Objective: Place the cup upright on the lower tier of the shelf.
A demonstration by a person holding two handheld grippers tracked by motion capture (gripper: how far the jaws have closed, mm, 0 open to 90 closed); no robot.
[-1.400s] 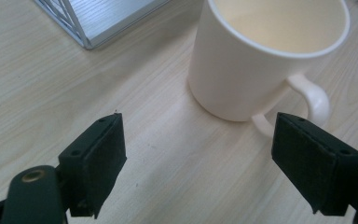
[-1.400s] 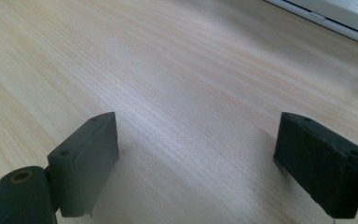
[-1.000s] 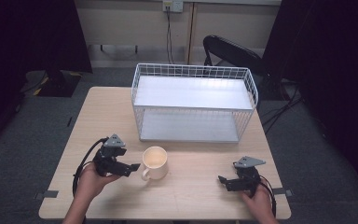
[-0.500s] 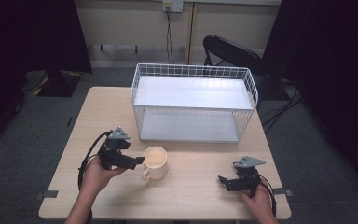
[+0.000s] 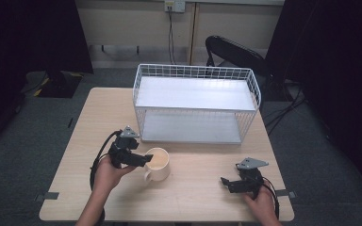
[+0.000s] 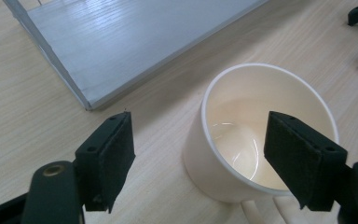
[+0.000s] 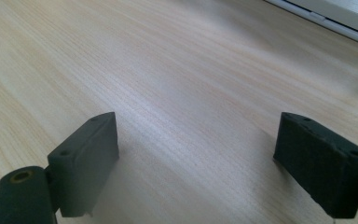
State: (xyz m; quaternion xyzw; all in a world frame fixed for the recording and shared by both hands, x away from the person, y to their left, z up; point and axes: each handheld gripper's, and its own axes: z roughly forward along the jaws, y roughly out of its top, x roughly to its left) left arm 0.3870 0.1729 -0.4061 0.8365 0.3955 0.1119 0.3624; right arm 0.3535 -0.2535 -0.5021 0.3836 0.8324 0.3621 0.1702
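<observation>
Count first: one cream mug [image 5: 157, 163], one white wire rack [image 5: 195, 104] w/ two shelves, one light wood table [image 5: 202, 193], two hand-held grippers. No brand, label or writing readable on any of it afaict.

Mug stands upright on the table, just in front of the rack's lower shelf near its left end, handle pointing toward the person. It looks empty inside, just a glossy cream bottom.

Left gripper [image 5: 147, 159] is right at the mug's left side – its jaws have just been closing a bit but they're spread pretty wide. In the left gripper view [image 6: 200, 158] one jaw sits over the mug's open mouth, inside the rim line, and the other is outside the wall w/ bare table showing between pad and mug. So the near wall is between the jaws but the pads aren't pressing on it – not a grip. The person's left hand [image 5: 107, 172] wraps the gripper body from behind, cable looping off to the left.

Right gripper [image 5: 226, 182] is well apart from the mug, low over the table near the front right corner, held by the right hand [image 5: 260, 203]. Jaws wide there too, nothing between them but wood grain in the right gripper view [image 7: 196, 158].
</observation>
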